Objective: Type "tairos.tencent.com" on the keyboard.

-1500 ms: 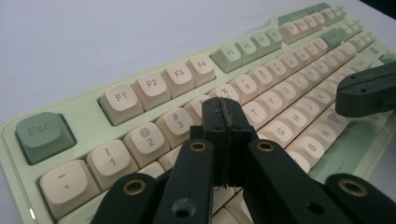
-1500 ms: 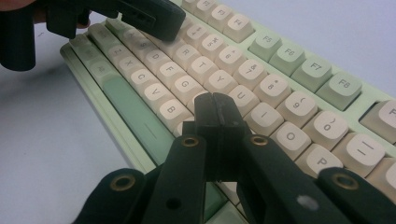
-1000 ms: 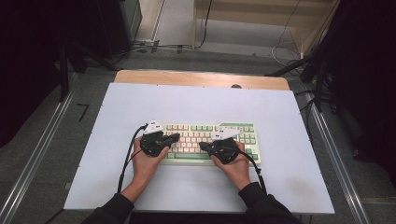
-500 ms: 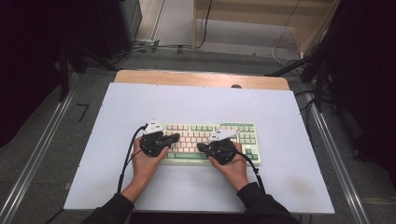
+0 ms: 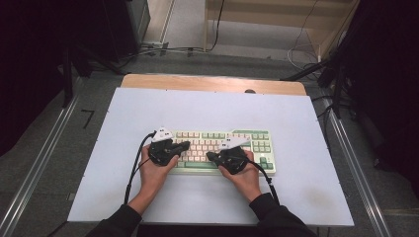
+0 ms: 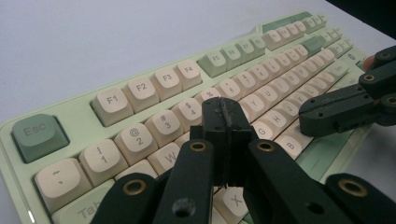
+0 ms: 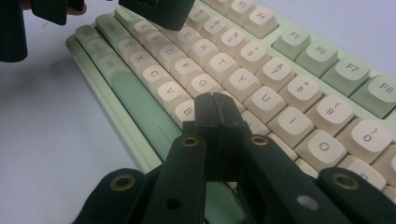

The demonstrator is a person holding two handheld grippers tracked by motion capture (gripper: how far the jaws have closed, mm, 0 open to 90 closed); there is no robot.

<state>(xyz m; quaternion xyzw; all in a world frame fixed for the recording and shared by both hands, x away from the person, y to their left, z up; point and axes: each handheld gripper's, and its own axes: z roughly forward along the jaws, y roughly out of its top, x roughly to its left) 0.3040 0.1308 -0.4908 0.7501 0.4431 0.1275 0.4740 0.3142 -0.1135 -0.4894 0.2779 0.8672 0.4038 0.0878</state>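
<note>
A pale green keyboard [image 5: 257, 140] with cream and green keys lies on the white table [image 5: 296, 118]. My left gripper [image 5: 187, 145] hovers over its left half, jaws pressed together with nothing between them; in the left gripper view its tip [image 6: 225, 112] sits above the keyboard [image 6: 140, 88], over the letter rows near the E and R keys. My right gripper [image 5: 209, 156] is over the lower middle, also shut and empty; in the right gripper view its tip [image 7: 215, 108] hangs over the keyboard [image 7: 299, 51] around the B and N keys. Both tips point toward each other.
The table's wooden far edge [image 5: 212, 83] bears a small dark spot [image 5: 250, 91]. Metal rails [image 5: 39, 163] run along both sides of the table. Cables [image 5: 163, 48] lie on the floor beyond. The person's forearms [image 5: 133, 207] come in from the near edge.
</note>
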